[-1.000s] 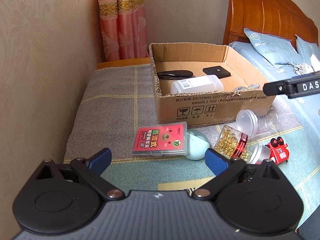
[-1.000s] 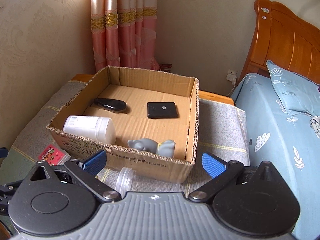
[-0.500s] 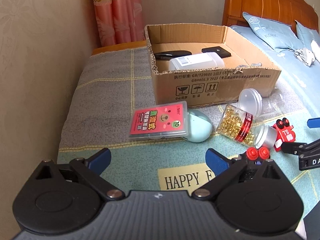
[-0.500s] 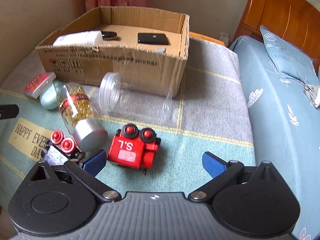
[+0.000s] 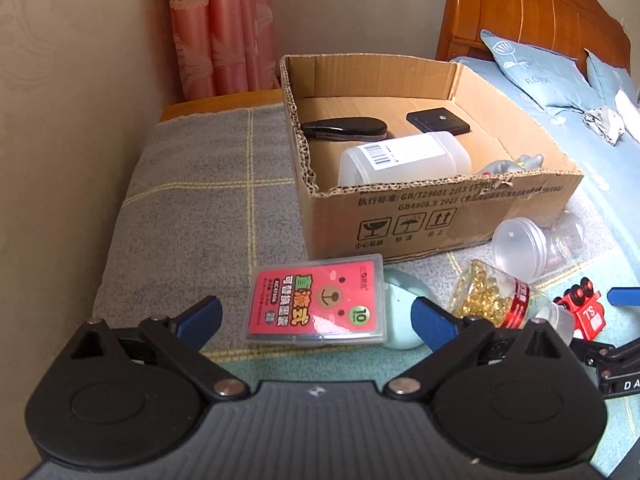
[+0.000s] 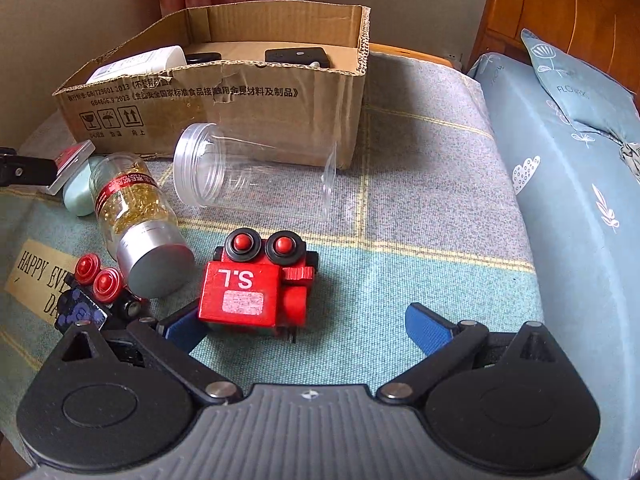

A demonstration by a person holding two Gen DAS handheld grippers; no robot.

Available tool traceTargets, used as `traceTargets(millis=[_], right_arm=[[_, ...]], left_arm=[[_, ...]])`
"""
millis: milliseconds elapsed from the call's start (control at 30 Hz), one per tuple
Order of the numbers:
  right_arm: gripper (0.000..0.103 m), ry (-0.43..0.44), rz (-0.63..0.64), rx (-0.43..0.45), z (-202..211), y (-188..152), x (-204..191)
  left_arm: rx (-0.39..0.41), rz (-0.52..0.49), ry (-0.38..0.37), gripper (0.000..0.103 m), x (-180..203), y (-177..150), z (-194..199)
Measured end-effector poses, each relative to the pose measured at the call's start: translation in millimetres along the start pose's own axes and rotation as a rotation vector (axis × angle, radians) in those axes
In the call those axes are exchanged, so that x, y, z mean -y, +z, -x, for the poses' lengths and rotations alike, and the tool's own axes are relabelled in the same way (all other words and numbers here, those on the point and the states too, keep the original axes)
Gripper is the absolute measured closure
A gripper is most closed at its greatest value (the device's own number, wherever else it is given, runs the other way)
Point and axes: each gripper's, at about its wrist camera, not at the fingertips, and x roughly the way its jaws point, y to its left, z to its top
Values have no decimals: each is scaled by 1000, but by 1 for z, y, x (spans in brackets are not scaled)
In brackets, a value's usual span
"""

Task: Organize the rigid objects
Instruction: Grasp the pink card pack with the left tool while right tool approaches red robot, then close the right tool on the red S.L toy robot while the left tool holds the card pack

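A cardboard box [image 5: 440, 216] [image 6: 248, 108] stands on the blanket and holds a white bottle [image 5: 404, 156], a black oval case [image 5: 344, 127] and a black flat case [image 5: 438, 121]. In front of it lie a pink card case [image 5: 318, 300] on a pale green object [image 5: 404, 300], a jar of gold capsules [image 6: 136, 220], a clear empty jar [image 6: 256, 172], a red toy train [image 6: 256, 284] and a dark toy car [image 6: 94, 296]. My left gripper [image 5: 316, 318] is open, just short of the card case. My right gripper [image 6: 306, 326] is open, just short of the red train.
A wall runs along the left. A bed with blue sheet [image 6: 560, 200], pillows and a wooden headboard [image 5: 520, 12] lies to the right. Pink curtains [image 5: 224, 28] hang behind the box. The blanket [image 5: 192, 208] is grey and green checked.
My left gripper moved forward toward the card case. My right gripper dropped from above the box down to the blanket and closed in on the red train.
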Motion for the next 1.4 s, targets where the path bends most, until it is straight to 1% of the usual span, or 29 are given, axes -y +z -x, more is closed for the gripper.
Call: traceTargets(millis=[67,133,200,300,433,567,767,900,1100,1233,1300,1367,1400], right_arm=[[0,3,3,4,0,0,0],[0,6,7,9,1,0,-1],[0,8,10,15,0,0,0],[0,10,11,22,-1,1,1],[0,8,9,22,-1,2,0],[0,8,8,27,-1,2,0],[0,7,7,39,-2,0,1],[0,9,10,47,-1,-2,1],[0,14,16,58,1,-5,1],[0,15,18,64,1,-6,1],[0,15,17,66,1,-6,1],[0,15,17,67,2,-7,1],[0,14,16,67,2,-7,1]], left_arm=[[-3,-15,-2,3,-1,3,-8],[-7,-18,0,6,-2,3,-14],[-19,-12,-23,6,-5,3,-18],[-16,17,-59,6,-11,2,-21],[-25,70,-104,10,-20,2,-24],[-31,101,-128,13,-24,0,-24],[-46,89,-90,13,-19,0,-20],[-57,81,-43,13,-17,-4,-13],[-103,104,1,13,-12,-26,0],[-117,75,25,13,-3,-41,7],[-133,58,36,11,0,-45,7],[-181,64,34,8,1,-47,1],[-183,54,44,4,2,-48,1]])
